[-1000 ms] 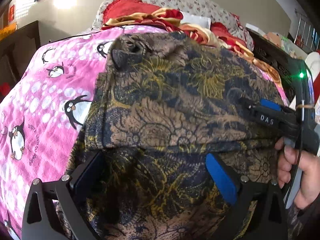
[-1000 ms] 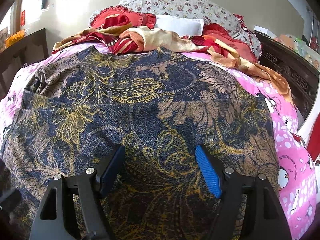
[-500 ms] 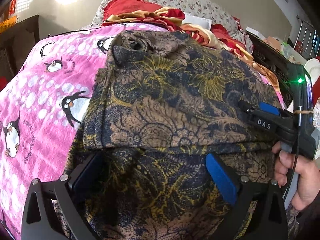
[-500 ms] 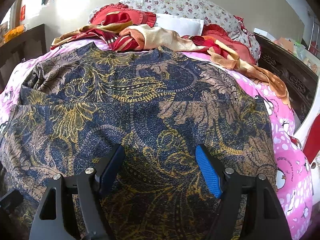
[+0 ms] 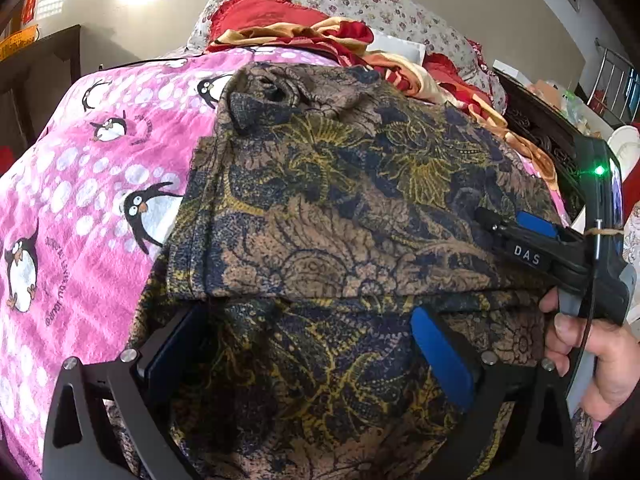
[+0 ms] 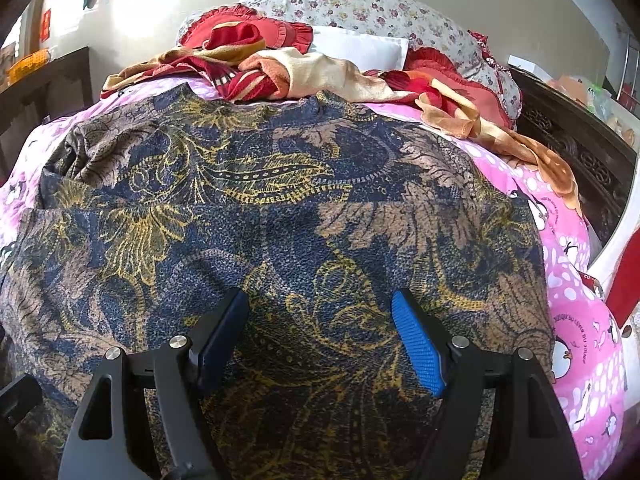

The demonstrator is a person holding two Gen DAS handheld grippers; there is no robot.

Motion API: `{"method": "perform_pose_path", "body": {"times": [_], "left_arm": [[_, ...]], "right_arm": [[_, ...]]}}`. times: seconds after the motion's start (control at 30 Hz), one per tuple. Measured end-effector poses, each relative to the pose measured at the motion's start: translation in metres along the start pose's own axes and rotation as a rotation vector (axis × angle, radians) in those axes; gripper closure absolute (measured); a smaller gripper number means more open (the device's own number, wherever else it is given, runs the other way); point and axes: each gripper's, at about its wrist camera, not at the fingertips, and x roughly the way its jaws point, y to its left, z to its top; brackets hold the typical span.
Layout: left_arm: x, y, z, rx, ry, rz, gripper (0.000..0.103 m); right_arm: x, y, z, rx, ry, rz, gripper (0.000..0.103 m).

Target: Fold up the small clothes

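Observation:
A dark blue, brown and gold floral garment [image 5: 340, 208] lies spread on the bed, its left part folded over with a straight edge across the near side. It fills the right wrist view [image 6: 280, 220] too. My left gripper [image 5: 308, 336] is open, its fingers straddling the cloth just below the folded edge, holding nothing. My right gripper [image 6: 320, 320] is open and low over the garment's near part, also empty. The right gripper also shows at the right of the left wrist view [image 5: 520, 236], held in a hand above the garment's right side.
A pink penguin-print blanket [image 5: 80, 184] covers the bed. Red and gold clothes [image 6: 280, 68] and floral pillows [image 6: 360, 8] are piled at the head. A dark carved bed frame [image 6: 580, 148] runs along the right. Dark furniture [image 5: 40, 64] stands at the left.
Both views drift slightly toward the garment. Both grippers stay open and the garment lies as before.

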Motion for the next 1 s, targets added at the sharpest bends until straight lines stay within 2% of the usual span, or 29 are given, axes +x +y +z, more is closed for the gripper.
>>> {"method": "perform_pose_path", "body": {"times": [0.33,0.43,0.5,0.6,0.67,0.8,1.0], "left_arm": [[-0.001,0.003,-0.002,-0.010,-0.002,-0.010,0.000],[0.000,0.001,-0.003,-0.003,0.003,-0.001,0.000],[0.002,-0.003,-0.002,0.011,0.010,0.018,0.000],[0.005,-0.010,-0.001,0.039,0.024,0.052,0.000],[0.004,-0.011,0.002,0.053,0.035,0.051,0.000],[-0.021,0.000,0.011,0.057,0.056,-0.030,0.000],[-0.089,0.039,0.010,0.162,0.012,0.023,0.000]], "right_arm": [[-0.002,0.000,0.002,-0.003,0.006,-0.002,0.019],[-0.008,-0.002,0.011,-0.001,0.059,0.009,0.020],[-0.024,-0.010,0.016,0.033,0.063,0.002,0.022],[-0.061,-0.023,0.013,0.078,0.001,0.012,0.022],[-0.080,-0.030,0.004,0.098,-0.011,0.051,0.022],[-0.108,-0.037,-0.023,0.103,-0.010,0.059,0.022],[-0.137,-0.043,-0.076,0.093,0.001,0.085,0.022]]}}
